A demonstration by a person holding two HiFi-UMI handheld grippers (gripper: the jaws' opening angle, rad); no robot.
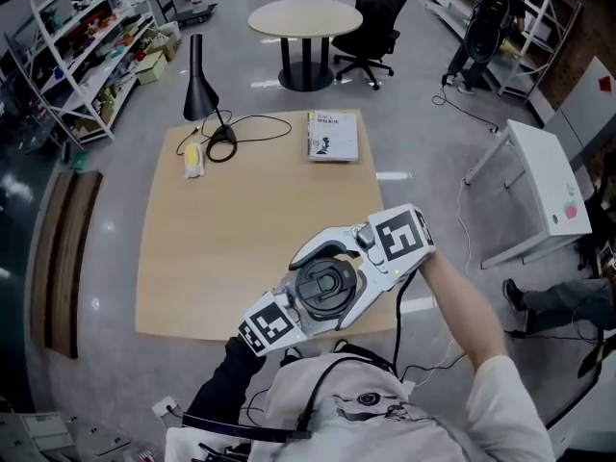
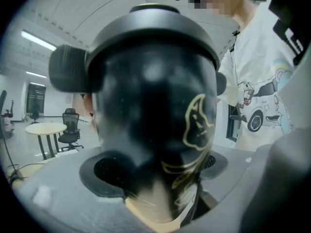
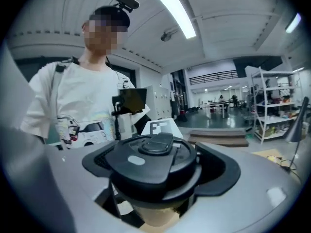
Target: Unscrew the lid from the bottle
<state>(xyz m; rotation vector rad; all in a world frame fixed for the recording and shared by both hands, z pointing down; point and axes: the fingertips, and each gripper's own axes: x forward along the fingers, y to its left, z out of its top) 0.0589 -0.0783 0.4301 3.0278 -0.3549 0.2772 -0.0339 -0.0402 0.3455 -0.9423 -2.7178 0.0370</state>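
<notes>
One black bottle (image 2: 150, 130), long axis near vertical, lid (image 3: 154, 161) end up, over desk's (image 1: 221, 258) near edge toward right corner. Clamped wide at body by left gripper (image 2: 158, 171); ringed at lid by right gripper (image 3: 160, 174), jaws slack. One lamp (image 1: 199, 89), one book (image 1: 332, 135) along far edge. Grey floor (image 1: 423, 133); one round table (image 1: 304, 15).

Bottle (image 2: 146, 130): base running off the left gripper view's lower edge; body lying hidden under the lid (image 1: 325, 285) in the head view.
Book (image 1: 332, 135): cover print showing too small to read.
Shelves (image 1: 77, 56): contents blurring together.
Bystander's legs (image 1: 566, 302): running off the right edge.
</notes>
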